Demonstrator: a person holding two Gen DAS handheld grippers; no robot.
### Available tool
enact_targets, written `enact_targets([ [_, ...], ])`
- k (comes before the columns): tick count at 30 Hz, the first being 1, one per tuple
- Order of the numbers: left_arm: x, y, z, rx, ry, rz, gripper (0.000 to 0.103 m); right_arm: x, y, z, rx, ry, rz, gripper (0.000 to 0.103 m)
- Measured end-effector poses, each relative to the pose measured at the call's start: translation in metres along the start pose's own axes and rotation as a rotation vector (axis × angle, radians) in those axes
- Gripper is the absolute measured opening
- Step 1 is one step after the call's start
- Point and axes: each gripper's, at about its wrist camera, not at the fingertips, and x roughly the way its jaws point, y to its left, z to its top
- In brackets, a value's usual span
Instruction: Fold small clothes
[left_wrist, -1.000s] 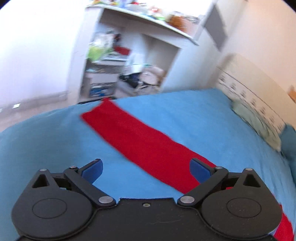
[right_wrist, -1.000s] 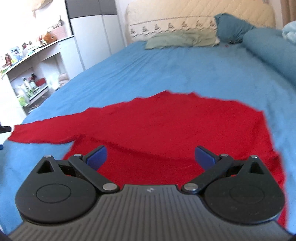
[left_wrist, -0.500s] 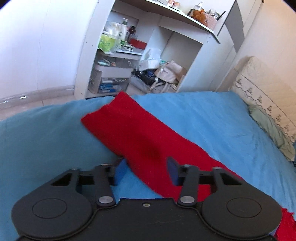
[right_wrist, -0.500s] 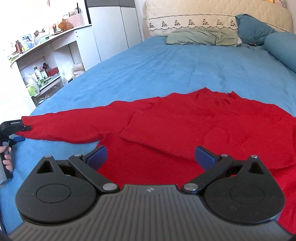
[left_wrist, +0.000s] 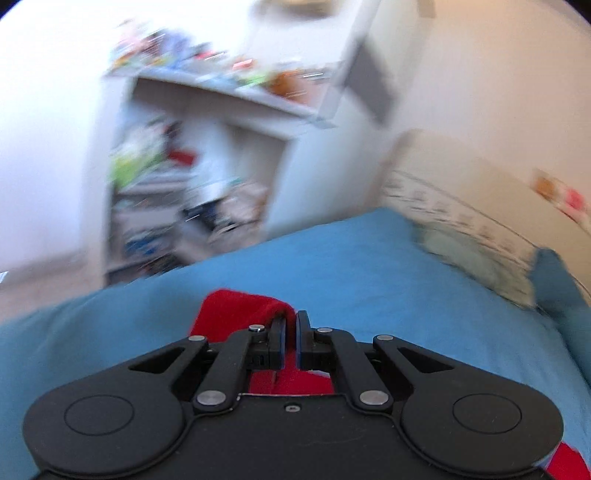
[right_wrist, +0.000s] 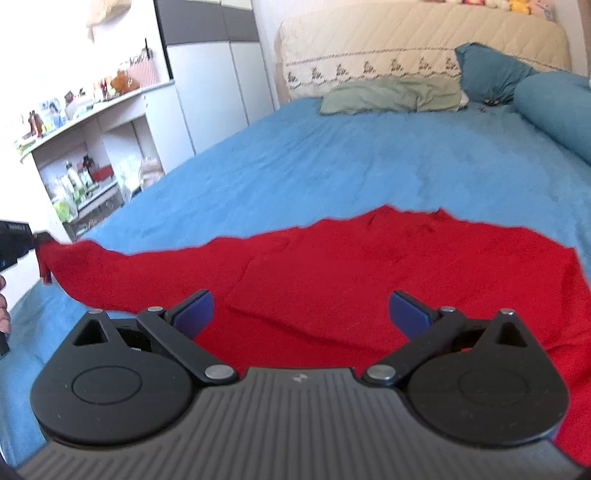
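Observation:
A red long-sleeved top (right_wrist: 388, 269) lies spread on the blue bed sheet (right_wrist: 332, 162). One sleeve is folded across its body; the other sleeve (right_wrist: 122, 273) stretches out to the left. My left gripper (left_wrist: 291, 320) is shut on the cuff of that sleeve (left_wrist: 236, 314) and holds it lifted off the sheet. The same gripper shows at the left edge of the right wrist view, where the left gripper (right_wrist: 35, 238) pinches the cuff. My right gripper (right_wrist: 300, 309) stands open above the top's near hem, nothing between its fingers.
White shelves (right_wrist: 92, 155) crowded with bottles and small items stand left of the bed, beside a white wardrobe (right_wrist: 218, 85). A green pillow (right_wrist: 391, 96), teal cushions (right_wrist: 491, 74) and a quilted headboard (right_wrist: 406, 40) are at the far end. A hand (right_wrist: 3, 310) shows at the left edge.
My left gripper went from wide open over the sleeve to shut on its cuff, then rose and lifted the cuff. The right gripper stayed open and shifted slightly over the top.

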Motion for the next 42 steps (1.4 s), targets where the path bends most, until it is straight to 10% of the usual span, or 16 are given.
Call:
enact_targets([
  [9,-0.022,-0.195,-0.043,0.299,0.114,-0.350,0.004,-0.060,-0.057,0.021,0.013,-0.078,-0.061,0.103],
  [18,0.041,-0.319,-0.177,0.495,0.362,-0.429,0.004,-0.065,-0.132,0.017,0.064,-0.039,-0.155,0.103],
  [26,0.053,-0.317,-0.214,0.554,0.400,-0.441,0.009,-0.040,-0.168,-0.003,0.089,0.015,-0.158,0.103],
  [31,0.027,-0.296,-0.185,0.568,0.326,-0.442,0.099,-0.034,-0.163,0.008,0.056,0.009,-0.139,0.103],
  [42,0.033,-0.167,-0.150,0.445,0.314,-0.229,0.103,0.061,-0.066,0.003,-0.393,0.165,-0.097,0.103],
])
